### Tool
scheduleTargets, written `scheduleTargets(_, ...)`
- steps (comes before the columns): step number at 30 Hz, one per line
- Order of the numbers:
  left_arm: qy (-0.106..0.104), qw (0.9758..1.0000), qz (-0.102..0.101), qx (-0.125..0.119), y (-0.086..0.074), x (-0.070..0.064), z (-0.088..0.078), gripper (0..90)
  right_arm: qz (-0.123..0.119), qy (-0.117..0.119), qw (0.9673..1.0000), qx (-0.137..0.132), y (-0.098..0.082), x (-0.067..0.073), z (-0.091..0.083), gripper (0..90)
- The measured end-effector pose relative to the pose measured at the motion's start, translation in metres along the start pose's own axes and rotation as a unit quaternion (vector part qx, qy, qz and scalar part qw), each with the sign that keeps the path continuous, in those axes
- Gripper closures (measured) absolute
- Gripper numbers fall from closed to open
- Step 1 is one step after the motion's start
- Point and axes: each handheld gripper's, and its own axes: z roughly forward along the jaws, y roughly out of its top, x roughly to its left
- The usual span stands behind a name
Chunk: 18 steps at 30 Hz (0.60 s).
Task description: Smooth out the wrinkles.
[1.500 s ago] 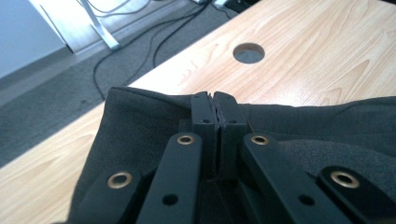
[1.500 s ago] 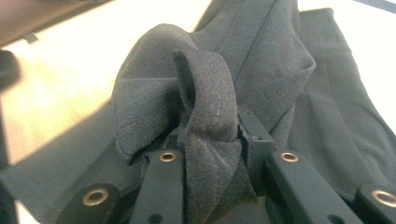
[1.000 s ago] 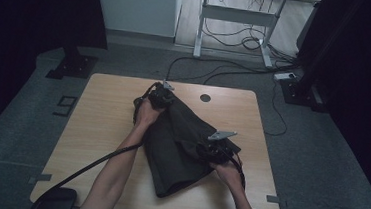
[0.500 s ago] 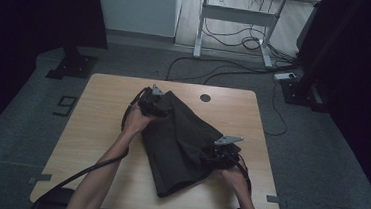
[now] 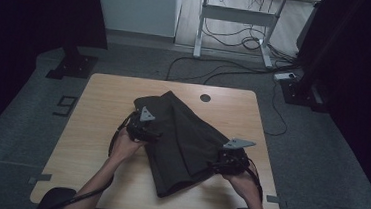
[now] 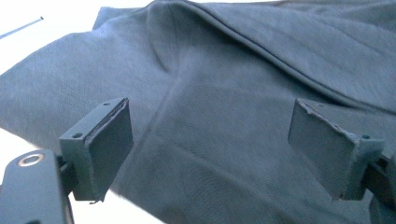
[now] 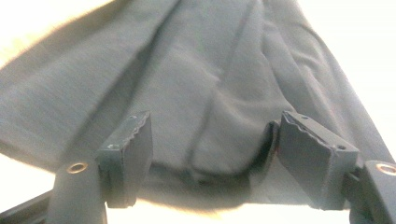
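Now the dark grey folded cloth garment (image 5: 183,144) is laid mid-frame on the pale wooden worktop (image 5: 98,102); left tool (image 5: 143,131) and right tool (image 5: 229,160), just opened wide, are empty. The fold could be dragged open if cloth is snagged.

The dark cloth (image 6: 224,93) is cut off by the top and right edges of the left gripper view. In the right gripper view, its far end is blurred. Below the cloth (image 5: 180,139), part of the counter (image 5: 96,127) is hidden.

High view overhead; 2 gripper views close on cloth (image 6: 233,116)
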Motion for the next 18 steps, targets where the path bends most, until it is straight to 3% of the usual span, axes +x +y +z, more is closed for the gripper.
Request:
scheduleTargets(3,0.004,0.9999,0.007,0.007,-0.01,-0.007,-0.002,13.9,-0.011,0.023,0.9997,-0.004,0.009,0.011,0.013,30.5)
scheduleTargets(9,0.002,0.9996,0.006,0.026,-0.03,-0.014,0.004,14.1,-0.026,0.051,0.9982,0.021,0.012,0.03,0.05,31.9)
scheduleTargets(11,-0.001,0.9996,0.0,0.027,-0.034,-0.013,0.006,14.3,-0.03,0.051,0.9975,0.038,0.009,0.035,0.062,31.8)
scheduleTargets(14,-0.003,0.9996,-0.004,0.026,-0.038,-0.013,0.007,14.6,-0.036,0.032,0.9968,0.064,0.003,0.036,0.079,32.1)
scheduleTargets(16,-0.002,0.9996,-0.004,0.029,-0.04,-0.013,0.007,14.6,-0.042,0.021,0.996,0.076,-0.001,0.036,0.085,40.1)
scheduleTargets(18,-0.002,0.9995,-0.006,0.03,-0.042,-0.013,0.008,14.6,-0.044,0.007,0.9958,0.08,-0.001,0.037,0.085,58.8)
